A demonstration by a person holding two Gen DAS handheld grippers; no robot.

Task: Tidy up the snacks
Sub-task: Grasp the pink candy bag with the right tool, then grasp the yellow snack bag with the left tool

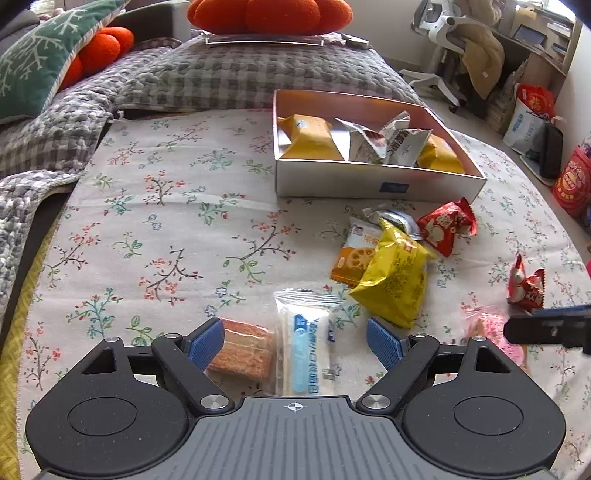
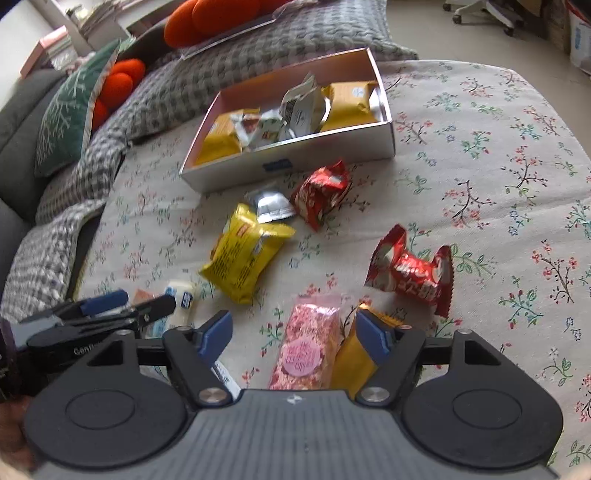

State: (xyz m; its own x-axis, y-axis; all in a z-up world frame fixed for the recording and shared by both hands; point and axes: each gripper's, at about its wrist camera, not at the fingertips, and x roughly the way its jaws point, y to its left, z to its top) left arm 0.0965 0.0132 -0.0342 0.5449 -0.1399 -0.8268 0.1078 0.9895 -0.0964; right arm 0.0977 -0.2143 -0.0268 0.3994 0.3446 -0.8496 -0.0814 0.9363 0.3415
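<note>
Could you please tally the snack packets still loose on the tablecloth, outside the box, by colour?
Red: 2
Yellow: 1
Silver: 1
Orange and white: 1
Clear, white and blue: 1
Clear, brown cake: 1
Pink: 1
Gold-orange: 1
Total: 9

box (image 1: pixel 376 182) at table's far side, packets inside | loose packets on tablecloth (image 1: pixel 166 229) before it | cake bar (image 1: pixel 242 350) left of, touching sandwich packet (image 1: pixel 306 350)

Likely a home: sofa (image 1: pixel 221 74), cushions (image 1: pixel 269 14), office chair (image 1: pixel 443 29).
</note>
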